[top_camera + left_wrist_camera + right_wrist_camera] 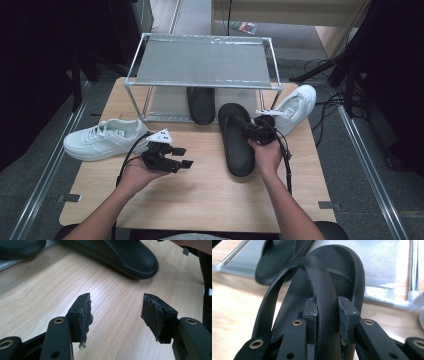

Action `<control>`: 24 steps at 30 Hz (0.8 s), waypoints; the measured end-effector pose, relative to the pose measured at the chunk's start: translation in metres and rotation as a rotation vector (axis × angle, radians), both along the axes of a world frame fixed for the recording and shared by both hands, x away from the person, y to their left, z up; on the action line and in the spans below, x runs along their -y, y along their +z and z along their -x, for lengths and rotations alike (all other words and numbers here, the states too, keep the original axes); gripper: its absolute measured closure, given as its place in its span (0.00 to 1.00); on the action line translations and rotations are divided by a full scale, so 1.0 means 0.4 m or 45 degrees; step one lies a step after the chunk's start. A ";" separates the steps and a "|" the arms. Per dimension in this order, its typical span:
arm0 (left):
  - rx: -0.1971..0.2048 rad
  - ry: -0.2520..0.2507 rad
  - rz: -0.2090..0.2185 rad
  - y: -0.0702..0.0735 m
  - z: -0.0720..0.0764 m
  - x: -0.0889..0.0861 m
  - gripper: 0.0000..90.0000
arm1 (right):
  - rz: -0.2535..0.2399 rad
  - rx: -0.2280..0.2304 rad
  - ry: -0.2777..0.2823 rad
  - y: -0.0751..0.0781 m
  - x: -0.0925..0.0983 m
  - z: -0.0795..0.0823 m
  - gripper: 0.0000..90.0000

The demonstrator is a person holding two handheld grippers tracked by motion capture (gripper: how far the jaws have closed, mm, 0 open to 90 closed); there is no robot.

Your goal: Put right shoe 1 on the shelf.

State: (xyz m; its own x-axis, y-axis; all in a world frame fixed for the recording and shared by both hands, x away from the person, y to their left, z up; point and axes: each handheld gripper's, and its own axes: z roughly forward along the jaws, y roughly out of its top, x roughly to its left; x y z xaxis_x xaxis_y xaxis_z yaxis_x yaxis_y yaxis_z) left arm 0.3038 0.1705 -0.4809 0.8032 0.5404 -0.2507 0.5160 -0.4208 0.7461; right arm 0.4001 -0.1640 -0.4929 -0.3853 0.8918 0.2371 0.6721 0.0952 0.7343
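Observation:
A black slide sandal (235, 140) lies lengthwise on the wooden table (200, 195), toe toward the metal shoe rack (200, 62). My right gripper (256, 131) is shut on its strap (322, 287); in the right gripper view both pads (310, 315) press the strap's sides. A second black sandal (201, 105) sits on the rack's lower shelf. My left gripper (184, 157) hovers over bare table left of the held sandal, jaws wide open and nothing between its pads (86, 315); the held sandal's heel (125, 257) lies ahead of it.
One white sneaker (102, 139) rests at the table's left edge. Another white sneaker (295, 107) stands at the right, just behind my right gripper. The rack spans the back of the table. Cables trail along the floor at right.

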 end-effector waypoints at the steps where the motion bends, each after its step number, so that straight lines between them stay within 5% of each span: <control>1: -0.001 0.000 0.001 0.000 0.000 0.000 0.46 | 0.003 -0.002 -0.010 -0.003 -0.005 -0.011 0.80; 17: -0.005 -0.026 0.000 0.000 -0.006 0.006 0.46 | -0.025 -0.057 -0.070 -0.013 -0.058 -0.103 0.80; 24: -0.014 -0.026 0.001 -0.003 -0.012 0.006 0.46 | -0.004 -0.016 -0.039 -0.021 -0.050 -0.100 0.70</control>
